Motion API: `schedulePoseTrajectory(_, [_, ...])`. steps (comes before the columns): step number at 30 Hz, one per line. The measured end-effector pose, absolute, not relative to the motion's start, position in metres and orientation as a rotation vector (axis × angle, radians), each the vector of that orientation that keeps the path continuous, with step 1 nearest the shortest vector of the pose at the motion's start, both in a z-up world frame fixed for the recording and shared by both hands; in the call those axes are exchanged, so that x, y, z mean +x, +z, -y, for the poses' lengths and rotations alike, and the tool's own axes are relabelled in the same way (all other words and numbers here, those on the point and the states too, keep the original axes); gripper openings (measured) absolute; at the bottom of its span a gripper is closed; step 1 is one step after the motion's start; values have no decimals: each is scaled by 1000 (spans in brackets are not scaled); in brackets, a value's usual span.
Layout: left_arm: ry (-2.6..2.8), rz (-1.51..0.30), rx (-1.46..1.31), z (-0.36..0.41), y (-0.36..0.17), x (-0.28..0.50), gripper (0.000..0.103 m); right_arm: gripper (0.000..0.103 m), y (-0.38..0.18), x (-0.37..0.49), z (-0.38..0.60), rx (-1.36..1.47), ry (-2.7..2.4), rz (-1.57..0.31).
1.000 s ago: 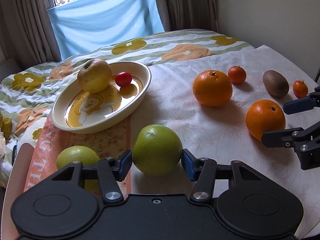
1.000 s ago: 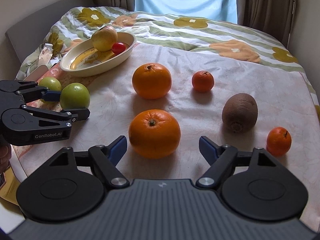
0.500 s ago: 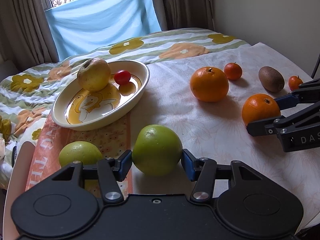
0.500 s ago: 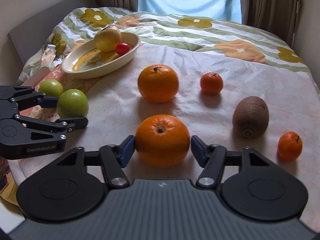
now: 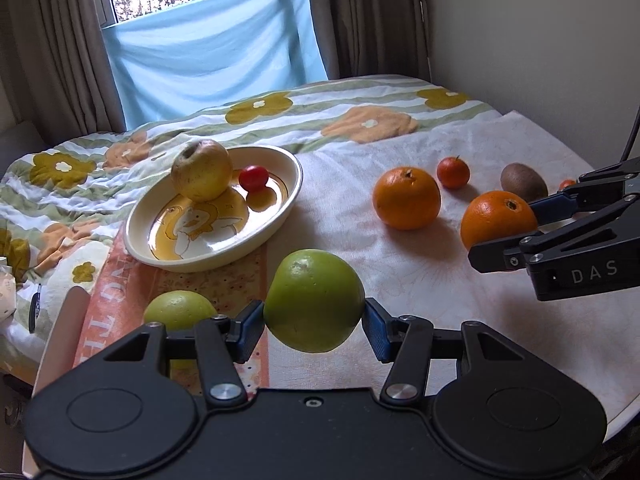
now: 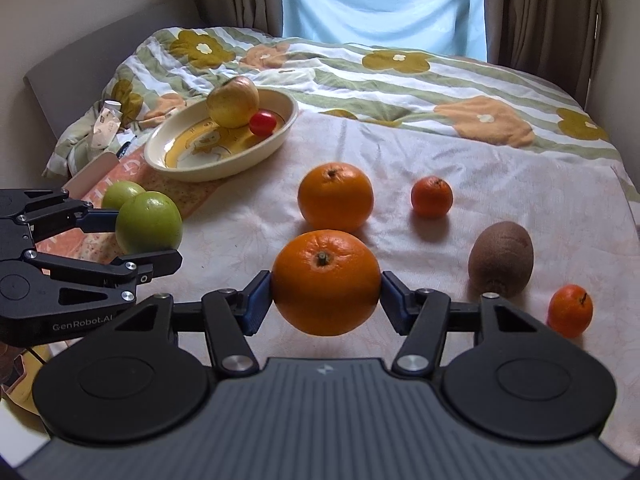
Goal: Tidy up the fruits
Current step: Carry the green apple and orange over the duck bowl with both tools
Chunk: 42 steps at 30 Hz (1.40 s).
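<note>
Lifted since a second ago, my right tongs (image 6: pixel 326 296) clamp a firm, weighty orange (image 6: pixel 326 282) at its equator; left tongs (image 5: pixel 314 322) pinch a smooth green apple (image 5: pixel 314 300).

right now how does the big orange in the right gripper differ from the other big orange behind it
The round orange in the right gripper is clamped between the blue pads and seems lifted; the far round orange sits free on the white cloth. The held one looks larger, being nearer. Both show stem ends up.
</note>
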<state>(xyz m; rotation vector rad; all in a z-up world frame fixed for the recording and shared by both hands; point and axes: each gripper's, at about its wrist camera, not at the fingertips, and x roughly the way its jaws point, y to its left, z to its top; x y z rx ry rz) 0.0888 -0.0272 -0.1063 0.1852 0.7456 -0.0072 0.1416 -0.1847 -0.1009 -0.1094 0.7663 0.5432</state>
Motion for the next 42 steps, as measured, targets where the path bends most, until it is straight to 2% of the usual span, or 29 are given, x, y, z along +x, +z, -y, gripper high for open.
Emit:
schedulePoseTrajectory(9, [55,-690,135,19,-58,68,57,73,-56,132,175,-110,586,-754])
schedulePoseTrajectory(19, [85,-680,102,-25,-24,73,57,73,-14,132,133,-118,601,-722])
schedulePoseTrajectory(29, [36,-717,94,-81,-19,109,57,73,-1,152,78,-79,540,-726])
schedulePoseTrajectory(42, [-40,-774,116,-134,-42,184,57,73,-23,194,35,-23,417,-767])
